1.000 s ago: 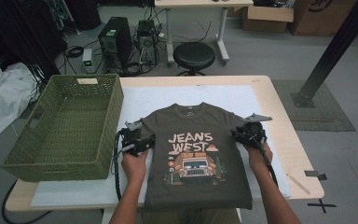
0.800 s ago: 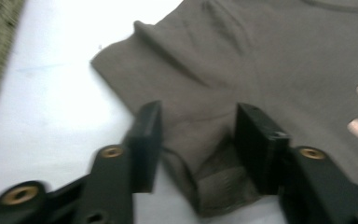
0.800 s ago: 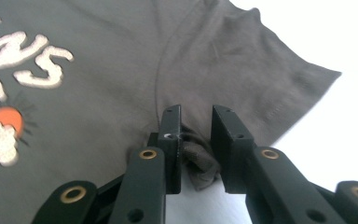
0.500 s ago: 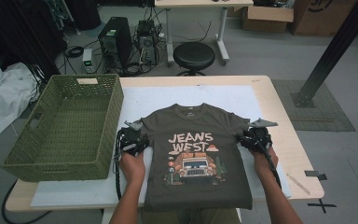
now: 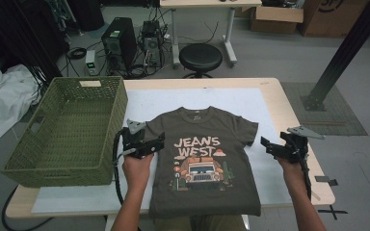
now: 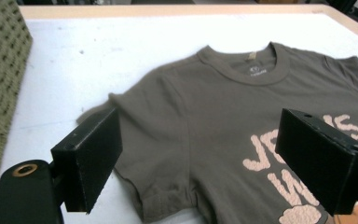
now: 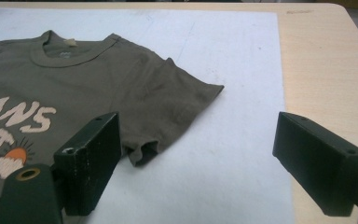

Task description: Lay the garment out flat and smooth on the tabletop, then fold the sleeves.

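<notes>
Olive-brown T-shirt (image 5: 204, 159) lying flat, print side up, on the white mat (image 5: 270, 103) that covers the wooden table (image 5: 294, 103); neck hole away from the person, hem at the near table edge.

Left gripper (image 5: 150, 143): held above the shirt's left sleeve (image 6: 135, 140), which lies below and between its jaws. The jaws stand wide apart and have just been opening; nothing is pinched between them, and the pads are clear of the cloth. In the left gripper view the collar (image 6: 249, 65) lies ahead and to the right of the jaws, and the pale lettering (image 6: 279, 158) runs under the right-hand jaw. The woven green basket (image 5: 62, 130) stands just beside this gripper, on its outer side.

Right gripper (image 5: 280, 146): held over bare mat, just outside the shirt's right sleeve (image 7: 168, 107). Its jaws are likewise spread wide, having just been opening, and hold nothing. In the right gripper view the sleeve's cuff lies flat on the mat just ahead of the left-hand jaw, apart from it; the right-hand jaw stands over the border between mat and bare wood.

The shirt lies between the two grippers, touched by neither.
</notes>
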A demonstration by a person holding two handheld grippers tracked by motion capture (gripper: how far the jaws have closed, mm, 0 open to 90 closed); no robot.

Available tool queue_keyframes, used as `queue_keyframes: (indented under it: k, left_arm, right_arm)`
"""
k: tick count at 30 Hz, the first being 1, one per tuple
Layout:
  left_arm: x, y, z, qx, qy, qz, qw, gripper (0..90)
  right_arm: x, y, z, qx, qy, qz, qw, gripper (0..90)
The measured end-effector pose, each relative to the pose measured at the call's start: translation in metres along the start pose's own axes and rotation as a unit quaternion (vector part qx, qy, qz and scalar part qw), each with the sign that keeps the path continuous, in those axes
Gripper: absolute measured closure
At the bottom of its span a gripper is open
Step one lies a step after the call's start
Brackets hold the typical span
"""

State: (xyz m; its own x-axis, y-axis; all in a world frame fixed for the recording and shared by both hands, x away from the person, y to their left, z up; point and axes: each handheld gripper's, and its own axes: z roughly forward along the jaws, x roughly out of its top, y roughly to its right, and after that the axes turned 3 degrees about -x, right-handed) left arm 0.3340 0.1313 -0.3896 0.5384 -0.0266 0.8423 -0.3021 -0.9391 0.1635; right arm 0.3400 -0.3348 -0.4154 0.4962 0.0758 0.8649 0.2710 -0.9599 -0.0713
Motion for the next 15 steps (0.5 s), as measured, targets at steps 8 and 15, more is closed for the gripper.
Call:
queue_keyframes:
  k: [8, 15]
  left_arm:
    - [-0.0025, 0.0017, 0.0019, -0.002, -0.008, 0.006, 0.9999, 15.7]
    - [-0.0034, 0.0001, 0.0069, -0.003, -0.009, 0.001, 1.0, 15.7]
  right_arm:
    - [-0.0006, 0.0044, -0.0077, 0.004, 0.005, 0.0, 1.0, 15.4]
    - [-0.0002, 0.0101, -0.0042, 0.003, -0.007, 0.01, 0.9999, 15.4]
